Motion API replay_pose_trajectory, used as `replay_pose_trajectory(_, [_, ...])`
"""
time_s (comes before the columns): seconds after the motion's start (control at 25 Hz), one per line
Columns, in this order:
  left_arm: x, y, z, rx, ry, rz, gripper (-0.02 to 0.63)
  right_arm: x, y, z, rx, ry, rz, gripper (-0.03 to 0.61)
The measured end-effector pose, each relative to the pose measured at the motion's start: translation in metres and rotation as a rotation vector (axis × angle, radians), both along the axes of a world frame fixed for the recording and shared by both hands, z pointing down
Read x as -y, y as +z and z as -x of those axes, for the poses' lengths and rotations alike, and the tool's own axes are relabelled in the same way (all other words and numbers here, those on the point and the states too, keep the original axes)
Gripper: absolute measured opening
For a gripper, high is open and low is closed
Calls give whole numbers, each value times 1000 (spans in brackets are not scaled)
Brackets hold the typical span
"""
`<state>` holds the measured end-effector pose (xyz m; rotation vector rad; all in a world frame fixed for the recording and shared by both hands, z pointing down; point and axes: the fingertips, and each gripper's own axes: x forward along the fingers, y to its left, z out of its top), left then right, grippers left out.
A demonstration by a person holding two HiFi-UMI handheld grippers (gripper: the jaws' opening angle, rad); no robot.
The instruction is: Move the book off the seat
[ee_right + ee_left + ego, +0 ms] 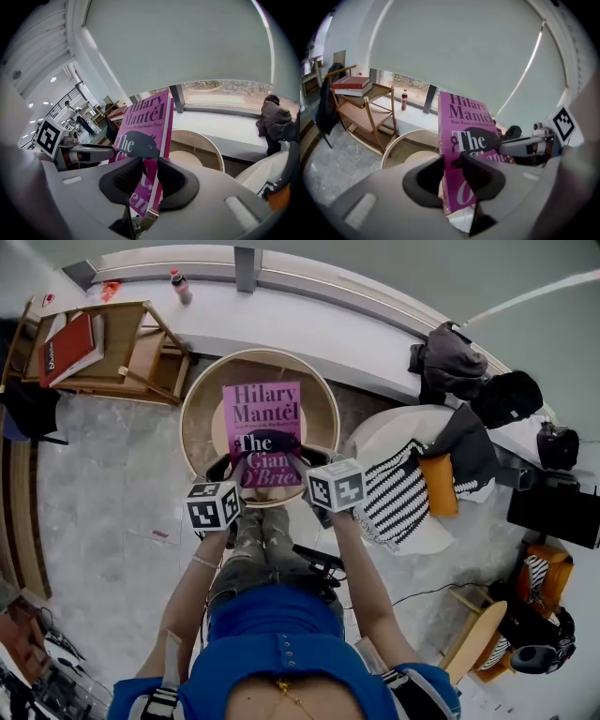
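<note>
Head view: both bare forearms reach forward from the blue-clad torso, elbows a little out, wrists drawing in toward each other above the knees.
Left hand: it carries the left gripper (229, 474), which tips downward with its marker cube on top and sits at the lower left corner of the book (262, 432).
Right hand: it carries the right gripper (310, 468) at about the same height, also tipped downward, at the book's lower right corner.
Left gripper view: the dark jaws stand partly apart, closed onto the book's spine edge, one pad on the back cover and one on the front.
Right gripper view: the jaws are likewise part-open and pinched on the page edge, one pad on the pink front cover and the other behind.
Book: pink cover facing up toward the head camera, title end farthest from the person, carried between the two grippers over the round wooden seat (323, 404); whether its lower edge touches the seat cannot be told.
Surroundings: a wooden shelf (141, 348) with a red volume stands to the left, a white armchair (375, 442) to the right.
</note>
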<state>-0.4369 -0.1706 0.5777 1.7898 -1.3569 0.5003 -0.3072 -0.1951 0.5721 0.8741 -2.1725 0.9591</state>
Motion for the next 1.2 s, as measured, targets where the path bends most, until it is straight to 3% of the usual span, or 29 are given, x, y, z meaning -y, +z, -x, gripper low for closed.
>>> replay_pose_trajectory(0.8, [24,243,11,35,-28,190,120,25,249,10,2,31,155,106])
replay_pose_trajectory(1.2, [18,318,13,37,-21,276,121,24,324,13,-19,43,225,105])
